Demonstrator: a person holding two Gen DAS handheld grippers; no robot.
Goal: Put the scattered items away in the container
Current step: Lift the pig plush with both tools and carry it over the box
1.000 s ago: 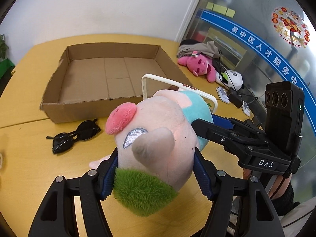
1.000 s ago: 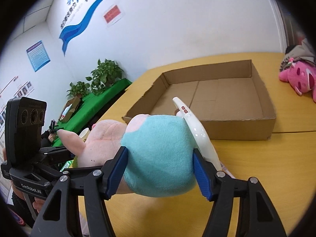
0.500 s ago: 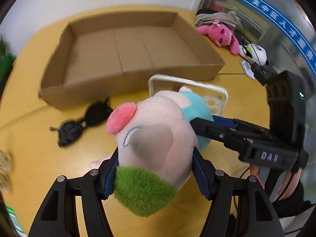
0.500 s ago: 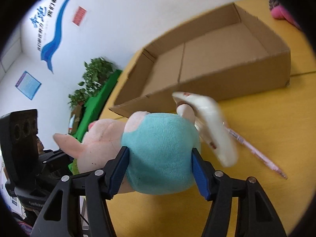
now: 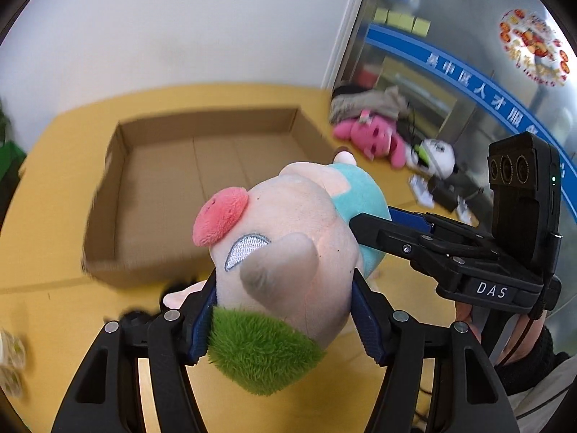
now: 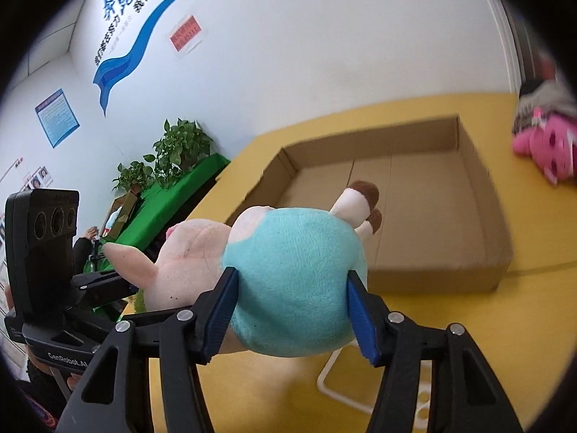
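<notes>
Two pairs of tongs are clamped on one plush pig (image 5: 288, 238), and it hangs in the air between them! The left tongs (image 5: 285, 310) pinch the pink head, blue pads pressed into both cheeks, with the green tuft bulging out just below the grip. The right tongs (image 6: 292, 296) squeeze the teal body, and their jaws are closing further into the soft fabric as we watch. From the right wrist view, the pig's brown-tipped feet poke forward, beyond the fingertips and toward the cardboard box (image 6: 479, 180).

That box sits ahead of both tongs on the yellow surface (image 6: 541, 324), open-topped, its floor bare as far as either view shows. The pig is held above the surface, in front of the box's near wall rather than inside it.

Below the right tongs lies a white frame-like item (image 6: 342, 393), flat on the surface. Off to the right of the box, well apart from the tongs, a bright pink plush (image 5: 368, 137) lies against a grey bundle (image 5: 368, 103). A person's hand (image 5: 465, 321) grips the right handle.
</notes>
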